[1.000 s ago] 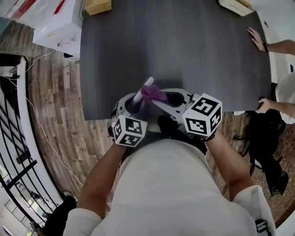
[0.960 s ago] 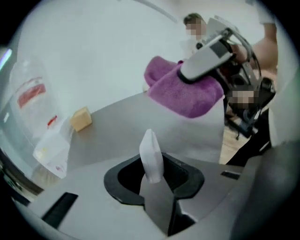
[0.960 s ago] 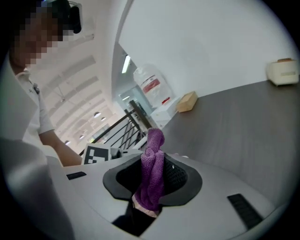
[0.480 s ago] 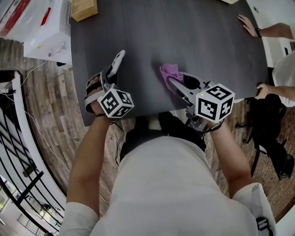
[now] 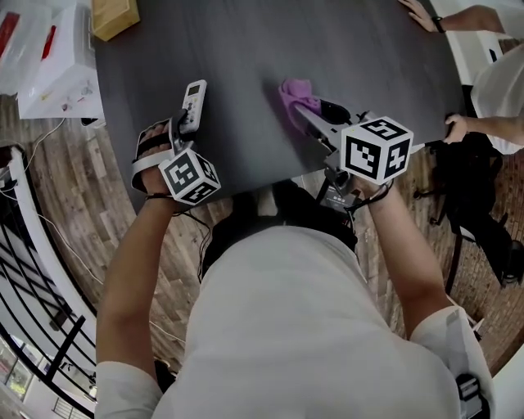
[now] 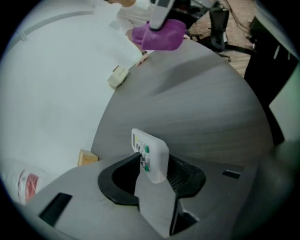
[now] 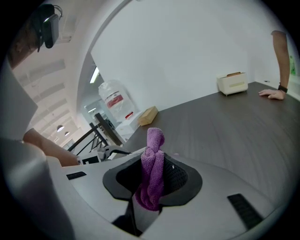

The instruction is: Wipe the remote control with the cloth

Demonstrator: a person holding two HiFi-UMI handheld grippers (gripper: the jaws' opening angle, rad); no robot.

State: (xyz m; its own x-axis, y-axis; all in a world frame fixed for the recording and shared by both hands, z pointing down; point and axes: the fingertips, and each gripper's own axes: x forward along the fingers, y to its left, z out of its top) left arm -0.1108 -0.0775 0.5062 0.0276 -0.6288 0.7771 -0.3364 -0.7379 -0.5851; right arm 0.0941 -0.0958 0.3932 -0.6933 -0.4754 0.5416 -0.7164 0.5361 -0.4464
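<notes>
The white remote control (image 5: 193, 105) lies near the left edge of the dark table (image 5: 246, 49). Its near end sits between the jaws of my left gripper (image 5: 183, 124). In the left gripper view the remote (image 6: 152, 157) leans against one jaw, buttons facing it. The jaws have just been opening and no longer press on it. My right gripper (image 5: 304, 114) hovers over the table's near middle, shut on a bunched purple cloth (image 5: 295, 96). The cloth (image 7: 153, 159) sticks up between that gripper's jaws (image 7: 152, 180). Remote and cloth are well apart.
A cardboard box (image 5: 115, 15) sits at the table's far left corner, with a white appliance (image 5: 57, 82) on the floor beside it. A cream box (image 7: 233, 82) stands at the far end. Other people's hands (image 5: 422, 12) (image 5: 454, 127) rest on the right edge.
The grippers, which met near the table's front edge with the cloth on the remote, have parted. The left carried the remote left and laid it down; the right took the cloth right.
</notes>
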